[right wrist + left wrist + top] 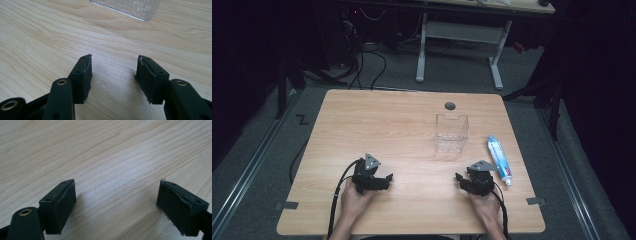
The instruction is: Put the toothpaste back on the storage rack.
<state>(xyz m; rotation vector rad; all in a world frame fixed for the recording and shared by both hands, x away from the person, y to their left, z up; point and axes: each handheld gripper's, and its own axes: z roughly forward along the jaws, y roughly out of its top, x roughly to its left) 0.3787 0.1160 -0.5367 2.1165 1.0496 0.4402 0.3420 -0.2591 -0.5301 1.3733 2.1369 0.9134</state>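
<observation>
My left gripper (379, 181) rests on the wooden table (377, 120) near the front left, held by a hand, its jaws wide apart with bare wood between them (116, 202). My right gripper (467, 181) sits at the front right in the other hand; its jaws stand partly apart over bare wood (113, 75), gripping nothing. A clear plastic box (451, 132) stands upright beyond the right gripper, and its lower edge (130, 7) shows at the top of the right gripper view. A white and blue toothpaste tube (499, 159) lies just right of the right gripper.
A round grommet hole (450, 106) sits near the table's far edge. Cables trail from both grippers toward the front edge. Beyond the table stand a white desk frame (459, 45) and loose floor cables.
</observation>
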